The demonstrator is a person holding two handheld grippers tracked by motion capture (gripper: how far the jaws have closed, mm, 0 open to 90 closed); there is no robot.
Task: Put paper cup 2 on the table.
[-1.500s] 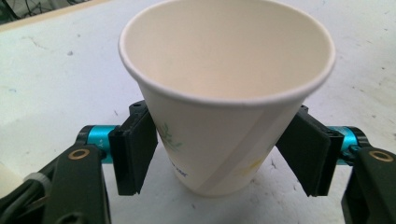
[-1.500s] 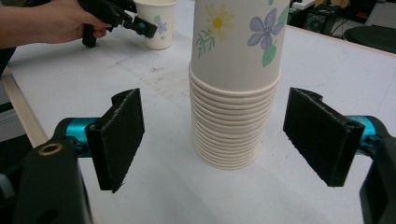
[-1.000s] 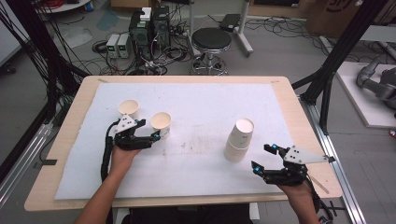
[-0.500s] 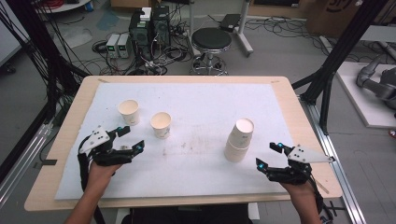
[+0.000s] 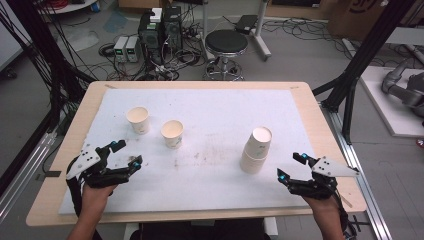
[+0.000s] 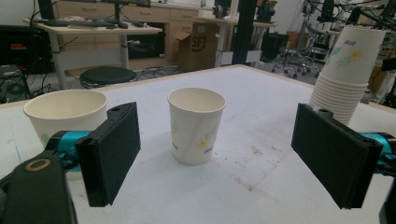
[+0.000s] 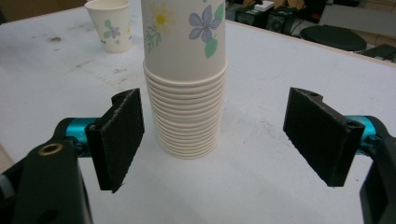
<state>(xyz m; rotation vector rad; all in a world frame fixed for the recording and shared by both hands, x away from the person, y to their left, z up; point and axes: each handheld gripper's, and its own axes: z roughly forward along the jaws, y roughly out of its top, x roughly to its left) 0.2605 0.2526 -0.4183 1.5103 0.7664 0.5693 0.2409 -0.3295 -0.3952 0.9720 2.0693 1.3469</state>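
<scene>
Two single paper cups stand upright on the white mat: one at the left [image 5: 138,120] and one just right of it [image 5: 172,133]. A stack of nested paper cups [image 5: 257,149] stands toward the right. My left gripper [image 5: 126,154] sits open near the front left, below the two cups; its own view faces the nearer cup [image 6: 196,125], with the other cup [image 6: 64,114] at its left jaw and the stack [image 6: 346,74] far right. My right gripper [image 5: 291,167] is open at the front right, facing the stack [image 7: 184,79] a little way ahead of its jaws.
The white mat [image 5: 210,107] covers most of the wooden table [image 5: 320,120]. Behind the table stand a black stool [image 5: 226,45], electronics boxes and cables on the floor. Black frame posts rise at both sides.
My left gripper has pulled back from the two cups toward the front left edge. My right gripper has shifted slightly back and right.
</scene>
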